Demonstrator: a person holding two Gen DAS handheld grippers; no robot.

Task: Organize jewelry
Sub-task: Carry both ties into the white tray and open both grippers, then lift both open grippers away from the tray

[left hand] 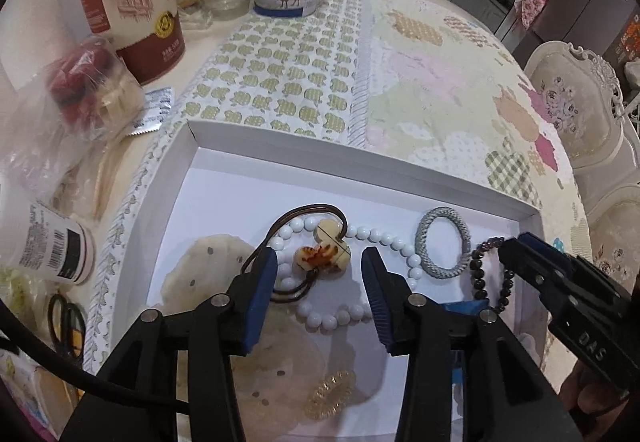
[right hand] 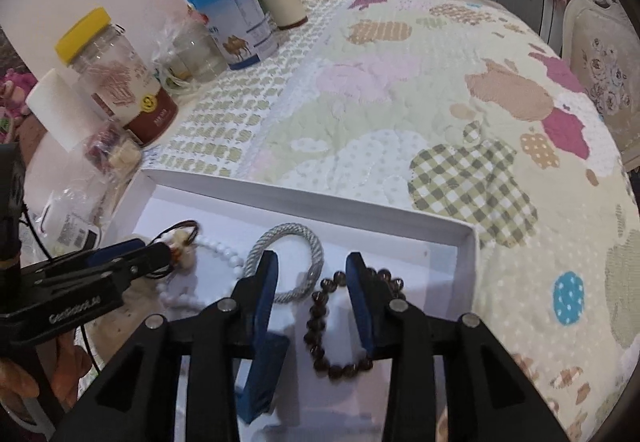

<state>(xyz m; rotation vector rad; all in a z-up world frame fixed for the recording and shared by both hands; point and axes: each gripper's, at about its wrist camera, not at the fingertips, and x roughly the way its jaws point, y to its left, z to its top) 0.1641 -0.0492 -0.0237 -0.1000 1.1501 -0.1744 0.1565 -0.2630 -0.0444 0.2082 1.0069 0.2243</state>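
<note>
Dark bead bracelet (right hand: 340, 326) between open right claw (right hand: 314, 266) fingers, in box (right hand: 360, 207).

Quilted table (right hand: 400, 101), white tray (right hand: 360, 207)

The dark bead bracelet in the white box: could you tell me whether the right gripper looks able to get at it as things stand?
Probably yes. The right gripper is open directly above the dark bead bracelet, which lies flat in the white box with nothing over it. The grey braided ring lies close beside it and might get caught.
</note>
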